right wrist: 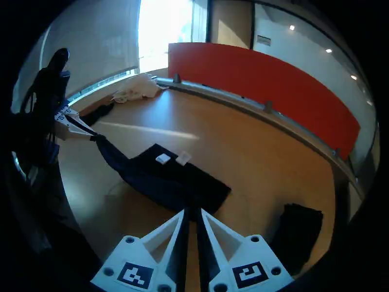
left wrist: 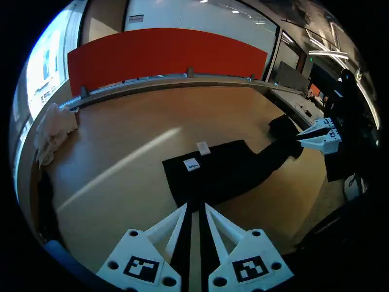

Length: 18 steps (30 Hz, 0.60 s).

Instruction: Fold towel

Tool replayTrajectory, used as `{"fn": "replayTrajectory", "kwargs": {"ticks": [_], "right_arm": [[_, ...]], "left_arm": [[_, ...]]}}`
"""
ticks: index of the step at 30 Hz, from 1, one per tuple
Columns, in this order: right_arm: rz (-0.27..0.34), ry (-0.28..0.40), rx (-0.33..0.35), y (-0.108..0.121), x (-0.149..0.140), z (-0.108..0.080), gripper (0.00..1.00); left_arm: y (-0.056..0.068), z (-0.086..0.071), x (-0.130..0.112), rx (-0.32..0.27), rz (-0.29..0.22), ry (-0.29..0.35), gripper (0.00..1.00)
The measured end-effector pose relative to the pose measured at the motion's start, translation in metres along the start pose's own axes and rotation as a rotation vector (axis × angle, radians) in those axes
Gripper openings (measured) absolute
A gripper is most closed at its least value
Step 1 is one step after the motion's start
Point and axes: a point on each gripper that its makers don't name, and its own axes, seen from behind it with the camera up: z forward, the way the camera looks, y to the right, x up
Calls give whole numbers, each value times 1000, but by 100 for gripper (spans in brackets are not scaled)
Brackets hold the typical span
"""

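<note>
**Item 1: left hand-held gripper** [left wrist: 194, 210]. You have its fingers pressed together on the near edge of the towel [left wrist: 228, 168], with the cloth nipped between the tips.

**Item 2: right hand-held gripper** [right wrist: 193, 211]. Its fingers are likewise closed on the towel's edge, directly ahead of them. In the left gripper view it sits well off to the right and pinches a corner that is raised off the desk [left wrist: 136, 126].

**Item 3: towel.** Dark, almost black. The middle lies flat on the desk just ahead of both gripper tips. In the right gripper view, a twisted band of it runs up and to the left to the lifted corner held by your left hand-held gripper.

**Item 4: two white labels** [left wrist: 192, 164]. One lies on the flat part of the towel, ahead of the left fingers. The other is just beyond it, at the towel's far edge.

**Item 5: white cloth heap** [left wrist: 53, 127]. It is on the desk, far ahead and to the left of the left hand-held gripper, well apart from the towel.

**Item 6: dark folded cloth** [right wrist: 299, 232]. It is on the desk to the right of the right hand-held gripper, apart from the towel.

**Item 7: red partition** [left wrist: 165, 53]. It stands upright along the desk's far edge, beyond everything else listed.
</note>
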Motion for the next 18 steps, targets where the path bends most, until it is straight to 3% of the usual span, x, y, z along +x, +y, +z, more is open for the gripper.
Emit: {"fn": "replayTrajectory", "kwargs": {"ticks": [18], "right_arm": [[42, -58, -6, 26, -13, 52, 10]], "left_arm": [[-17, 55, 13, -1, -21, -12, 10]]}}
